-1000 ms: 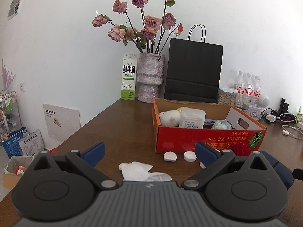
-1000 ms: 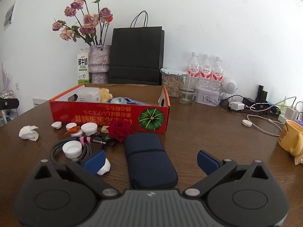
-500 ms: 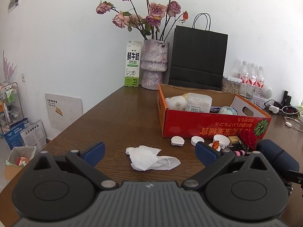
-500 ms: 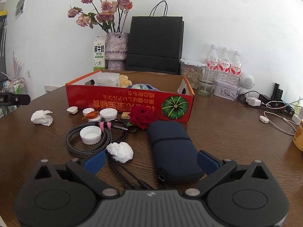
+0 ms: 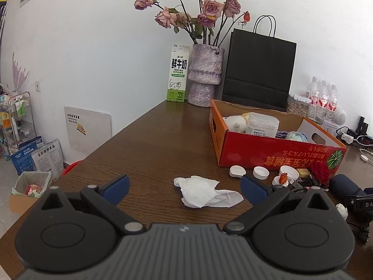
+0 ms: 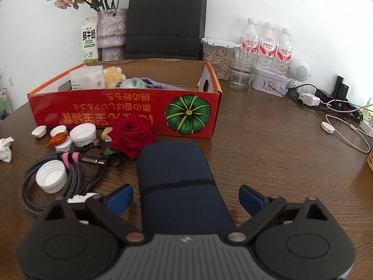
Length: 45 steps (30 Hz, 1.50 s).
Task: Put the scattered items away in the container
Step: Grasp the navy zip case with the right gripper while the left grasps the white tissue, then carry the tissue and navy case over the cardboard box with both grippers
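A red cardboard box (image 6: 126, 109) sits mid-table holding a white tub, a plush toy and cloth. In front of it lie a navy pouch (image 6: 177, 172), a red rose (image 6: 132, 137), white bottle caps (image 6: 51, 177) and a coiled braided cable (image 6: 77, 182). My right gripper (image 6: 186, 198) straddles the pouch's near end; its jaws are closing, with a gap still showing on each side. A crumpled white tissue (image 5: 205, 191) lies left of the box (image 5: 275, 154). My left gripper (image 5: 184, 189) hovers open just short of the tissue, nothing between its fingers.
Behind the box stand a milk carton (image 5: 177, 74), a vase of dried roses (image 5: 205, 77) and a black paper bag (image 5: 258, 70). Water bottles (image 6: 265, 44), a glass, a tin, chargers and white cables (image 6: 345, 130) crowd the back right. The table's left edge (image 5: 112, 140) drops to the floor.
My right gripper has moved forward and down over the navy pouch, which now lies between its narrowing jaws. My left gripper drifted slightly, bringing the tissue nearer its centre.
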Available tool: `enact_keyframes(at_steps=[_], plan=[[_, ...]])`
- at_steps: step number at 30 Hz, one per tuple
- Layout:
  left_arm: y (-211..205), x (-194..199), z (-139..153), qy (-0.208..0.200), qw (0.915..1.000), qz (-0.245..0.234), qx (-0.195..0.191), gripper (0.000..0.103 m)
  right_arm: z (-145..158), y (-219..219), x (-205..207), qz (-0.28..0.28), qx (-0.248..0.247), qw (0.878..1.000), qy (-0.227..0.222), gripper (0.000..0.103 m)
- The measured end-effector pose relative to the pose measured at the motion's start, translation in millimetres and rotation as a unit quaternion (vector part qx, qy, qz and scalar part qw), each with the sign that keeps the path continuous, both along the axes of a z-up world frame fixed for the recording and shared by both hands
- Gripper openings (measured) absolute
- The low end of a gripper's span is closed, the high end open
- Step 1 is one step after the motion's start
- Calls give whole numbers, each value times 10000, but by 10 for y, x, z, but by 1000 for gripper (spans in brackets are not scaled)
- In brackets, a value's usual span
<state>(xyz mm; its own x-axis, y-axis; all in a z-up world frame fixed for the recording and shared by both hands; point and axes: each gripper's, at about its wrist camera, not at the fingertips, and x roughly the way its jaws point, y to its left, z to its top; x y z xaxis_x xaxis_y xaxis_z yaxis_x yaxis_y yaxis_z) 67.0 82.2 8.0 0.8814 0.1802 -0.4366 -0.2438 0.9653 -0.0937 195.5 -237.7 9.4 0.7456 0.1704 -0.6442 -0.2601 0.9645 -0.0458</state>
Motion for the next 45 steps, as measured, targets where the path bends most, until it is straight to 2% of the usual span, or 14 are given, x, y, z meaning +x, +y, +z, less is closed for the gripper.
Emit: enact_keyframes(at_steps=[2, 12, 22, 25, 27, 30, 32, 33, 34, 39, 45], plan=[[-5, 15, -8, 34, 10000, -11, 30, 103, -11, -27, 20, 41, 217, 9997, 39, 79], [-101, 385, -157, 556, 9982, -204, 89, 103, -9, -61, -64, 215, 398, 9989, -130, 67], [-115, 695, -268, 929, 9950, -193, 318, 103, -11, -47, -81, 239, 425, 9987, -117, 66], [-63, 773, -335, 1075, 9938, -234, 126, 103, -10, -47, -82, 239, 419, 9988, -117, 66], [-42, 798, -368, 1115, 9934, -265, 53, 95, -12, -47, -84, 240, 405, 9988, -123, 66], [-50, 790, -381, 1058, 9939, -308, 85, 74, -11, -48, -88, 211, 385, 9989, -142, 66], [-81, 766, -365, 1019, 9939, -380, 150, 44, -9, -52, -88, 193, 387, 9989, -153, 66], [-88, 758, -357, 999, 9939, -435, 139, 36, -7, -55, -90, 183, 400, 9989, -153, 66], [-93, 753, -352, 989, 9939, -464, 119, 22, -7, -58, -91, 173, 409, 9989, -150, 66], [-94, 696, -306, 849, 9948, -552, -55, 19, 1, -45, -128, 149, 369, 9990, -193, 65], [-161, 597, -174, 582, 9961, -658, -13, 19, 40, -84, -209, 115, 524, 9982, -276, 63]])
